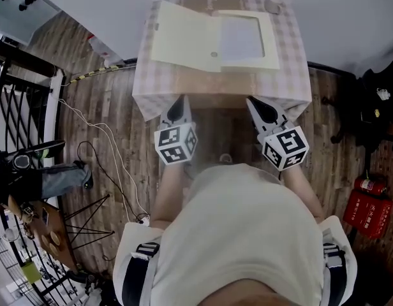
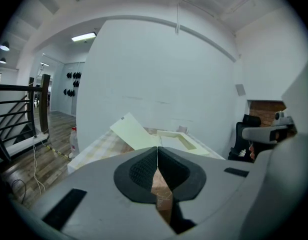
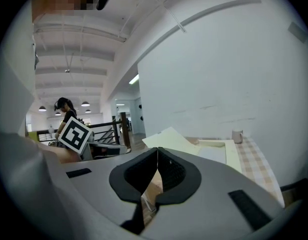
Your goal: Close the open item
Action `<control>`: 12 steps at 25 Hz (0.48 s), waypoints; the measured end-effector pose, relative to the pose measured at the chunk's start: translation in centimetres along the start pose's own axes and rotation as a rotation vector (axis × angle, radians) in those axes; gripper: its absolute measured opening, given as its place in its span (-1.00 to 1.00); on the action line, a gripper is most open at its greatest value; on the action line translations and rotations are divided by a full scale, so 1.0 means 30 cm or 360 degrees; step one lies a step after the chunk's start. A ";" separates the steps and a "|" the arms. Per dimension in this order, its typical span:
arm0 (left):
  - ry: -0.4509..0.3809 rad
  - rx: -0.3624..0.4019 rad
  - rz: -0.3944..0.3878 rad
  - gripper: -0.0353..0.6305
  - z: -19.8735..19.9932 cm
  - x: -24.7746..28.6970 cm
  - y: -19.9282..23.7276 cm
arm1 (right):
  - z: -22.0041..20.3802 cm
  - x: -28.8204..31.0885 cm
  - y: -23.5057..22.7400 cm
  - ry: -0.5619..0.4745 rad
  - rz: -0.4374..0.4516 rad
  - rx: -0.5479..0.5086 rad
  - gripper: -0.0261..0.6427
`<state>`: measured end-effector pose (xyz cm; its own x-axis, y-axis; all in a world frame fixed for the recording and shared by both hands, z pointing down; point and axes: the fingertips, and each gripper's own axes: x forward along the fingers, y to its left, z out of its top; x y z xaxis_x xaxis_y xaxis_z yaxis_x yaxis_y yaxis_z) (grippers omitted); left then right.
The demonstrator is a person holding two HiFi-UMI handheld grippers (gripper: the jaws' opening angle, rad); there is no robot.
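An open cream box (image 1: 244, 40) lies on the checked tablecloth (image 1: 292, 75), its lid (image 1: 182, 37) swung out to the left and tilted up. The box base (image 2: 179, 140) and raised lid (image 2: 133, 131) show ahead in the left gripper view, and the same box (image 3: 214, 151) and lid (image 3: 169, 139) in the right gripper view. My left gripper (image 1: 177, 109) and right gripper (image 1: 261, 109) hang side by side just short of the table's near edge, both shut and empty, clear of the box.
A small cup (image 3: 237, 136) stands at the table's far end near the white wall. Black stair railings (image 1: 18, 107) and cables (image 1: 101, 145) lie on the wooden floor to the left. A red object (image 1: 369, 209) and a black chair (image 1: 375, 107) are on the right.
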<state>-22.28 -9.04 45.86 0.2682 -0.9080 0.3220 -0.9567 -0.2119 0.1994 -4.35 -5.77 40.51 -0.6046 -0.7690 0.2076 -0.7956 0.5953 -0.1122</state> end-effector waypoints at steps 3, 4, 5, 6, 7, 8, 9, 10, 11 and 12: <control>-0.0011 0.0015 0.0024 -0.88 0.009 0.057 0.068 | -0.006 0.033 -0.018 0.0017 -0.0020 0.0008 -0.92; -0.0014 0.0014 0.0029 -0.88 0.011 0.079 0.092 | -0.011 0.043 -0.023 0.0026 -0.0026 0.0008 -0.92; -0.0016 0.0006 0.0032 -0.88 0.014 0.102 0.116 | -0.016 0.053 -0.029 0.0034 -0.0032 0.0008 -0.92; -0.0015 -0.0008 0.0031 -0.88 0.015 0.126 0.140 | -0.021 0.062 -0.034 0.0042 -0.0039 0.0009 -0.92; -0.0012 -0.0026 0.0027 -0.88 0.016 0.150 0.162 | -0.026 0.070 -0.038 0.0050 -0.0048 0.0011 -0.92; -0.0006 -0.0045 0.0023 -0.88 0.014 0.172 0.183 | -0.030 0.077 -0.042 0.0058 -0.0058 0.0014 -0.92; 0.0001 -0.0060 0.0022 -0.88 0.012 0.194 0.204 | -0.034 0.083 -0.046 0.0066 -0.0068 0.0017 -0.92; 0.0008 -0.0069 0.0023 -0.88 0.009 0.215 0.223 | -0.038 0.087 -0.048 0.0075 -0.0077 0.0020 -0.92; 0.0015 -0.0072 0.0024 -0.87 0.006 0.235 0.241 | -0.043 0.091 -0.049 0.0085 -0.0084 0.0021 -0.92; 0.0022 -0.0070 0.0024 -0.84 0.004 0.256 0.256 | -0.048 0.094 -0.051 0.0095 -0.0090 0.0023 -0.92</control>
<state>-27.57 -17.66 49.76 0.2558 -0.9058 0.3378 -0.9548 -0.1821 0.2348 -4.80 -8.51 42.68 -0.5558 -0.7858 0.2715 -0.8292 0.5476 -0.1125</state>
